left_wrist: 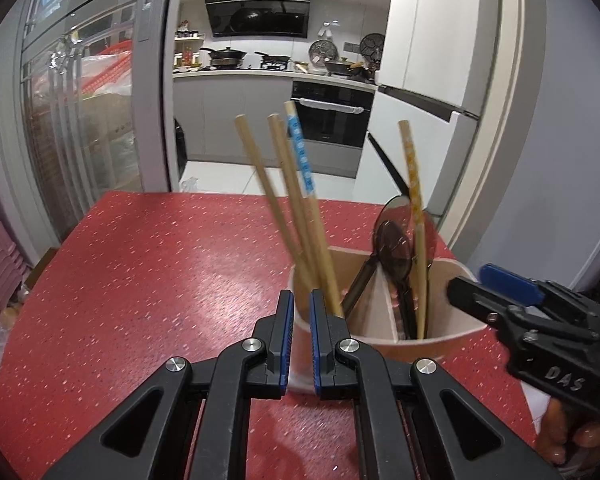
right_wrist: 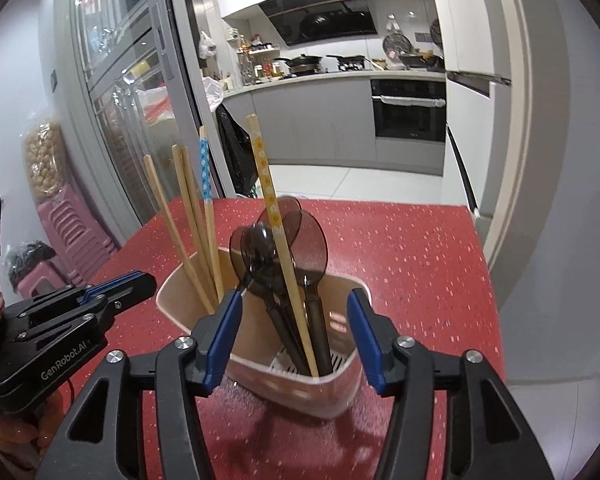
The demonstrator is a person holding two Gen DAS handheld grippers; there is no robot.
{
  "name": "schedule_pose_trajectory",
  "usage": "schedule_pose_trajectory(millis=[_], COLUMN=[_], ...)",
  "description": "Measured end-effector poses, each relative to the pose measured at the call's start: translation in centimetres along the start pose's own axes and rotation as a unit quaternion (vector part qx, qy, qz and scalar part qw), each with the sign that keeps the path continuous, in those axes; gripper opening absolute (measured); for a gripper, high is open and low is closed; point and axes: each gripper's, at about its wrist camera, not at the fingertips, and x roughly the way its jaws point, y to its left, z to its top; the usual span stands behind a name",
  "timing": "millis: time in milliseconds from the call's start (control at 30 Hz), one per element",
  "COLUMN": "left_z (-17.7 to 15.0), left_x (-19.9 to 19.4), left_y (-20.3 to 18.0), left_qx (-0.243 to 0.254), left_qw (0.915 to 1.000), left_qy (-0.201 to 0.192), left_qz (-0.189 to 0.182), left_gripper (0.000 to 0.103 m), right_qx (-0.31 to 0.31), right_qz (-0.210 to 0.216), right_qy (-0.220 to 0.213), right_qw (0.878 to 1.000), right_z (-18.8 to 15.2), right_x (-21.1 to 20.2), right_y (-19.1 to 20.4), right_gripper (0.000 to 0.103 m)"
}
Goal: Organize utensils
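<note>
Where the red speckled table (right_wrist: pixel 400 248) carries the work, a pink divided utensil holder (right_wrist: pixel 260 364) stands upright near its front edge. Left gripper (left_wrist: pixel 299 300) sits at the holder's left rim, jaws nearly closed; whether they pinch the rim cannot be told. The left compartment holds plain wooden chopsticks (right_wrist: pixel 188 216) and one blue-patterned chopstick (right_wrist: pixel 206 184). The right compartment holds dark translucent spoons (right_wrist: pixel 284 248) and a yellow-patterned chopstick (right_wrist: pixel 278 236), leaning. Right gripper (right_wrist: pixel 292 332) stands with jaws apart, astride the holder, pads gripping nothing.
</note>
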Motion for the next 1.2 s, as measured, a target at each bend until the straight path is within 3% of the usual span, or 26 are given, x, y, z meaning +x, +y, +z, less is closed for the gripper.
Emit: schedule_pose_trajectory(millis=[267, 467, 500, 533, 567, 600, 700, 733, 767, 800, 967, 1200], left_z=[-2.4, -3.9, -4.2, -4.4, -4.5, -4.7, -4.7, -4.7, -4.8, -4.9, -5.6, -6.4], left_x=[-1.2, -1.9, -2.0, -2.2, -2.3, -2.8, -3.4, -3.6, -3.7, -3.7, -4.0, -5.0], left_y=[1.6, 2.0, 2.1, 2.1, 2.2, 2.2, 1.8, 1.8, 1.7, 1.7, 1.8, 1.9], left_qx=[-0.012, -0.014, -0.014, -0.014, -0.015, -0.017, -0.002, -0.001, 0.000, 0.001, -0.004, 0.000], left_qw=[0.9998, 0.9998, 0.9998, 0.9998, 0.9997, 0.9994, 0.9994, 0.9994, 0.9993, 0.9991, 0.9988, 0.9973], left_qy=[0.007, 0.009, 0.009, 0.008, 0.008, -0.009, -0.016, -0.017, -0.020, -0.022, -0.026, -0.042], left_qz=[0.016, 0.010, 0.010, 0.012, 0.015, 0.031, 0.030, 0.030, 0.032, 0.035, 0.042, 0.060], left_gripper=[0.034, 0.034, 0.043, 0.065, 0.103, 0.103, 0.103, 0.103, 0.103, 0.103, 0.103, 0.103], right_qx=[0.037, 0.054, 0.056, 0.056, 0.056, 0.056, 0.049, 0.046, 0.046, 0.046, 0.051, 0.048], right_qz=[-0.025, -0.068, -0.078, -0.083, -0.091, -0.097, -0.115, -0.123, -0.128, -0.131, -0.147, -0.159], right_qy=[0.019, 0.016, 0.012, 0.010, 0.008, 0.006, 0.000, -0.004, -0.008, -0.013, -0.054, -0.048], right_qw=[0.999, 0.996, 0.995, 0.995, 0.994, 0.994, 0.992, 0.991, 0.991, 0.990, 0.986, 0.985], right_z=[-2.3, -4.1, -4.5, -4.7, -4.9, -5.2, -5.7, -5.8, -6.0, -6.0, -6.5, -6.3], right_x=[-2.1, -3.5, -3.8, -4.0, -4.2, -4.4, -4.8, -4.9, -5.1, -5.2, -6.6, -7.0], right_y=[0.3, 1.0, 1.1, 1.3, 1.4, 1.4, 1.5, 1.6, 1.6, 1.7, 1.9, 2.1], right_gripper=[0.078, 0.080, 0.081, 0.082, 0.083, 0.084, 0.089, 0.091, 0.102, 0.103, 0.103, 0.103])
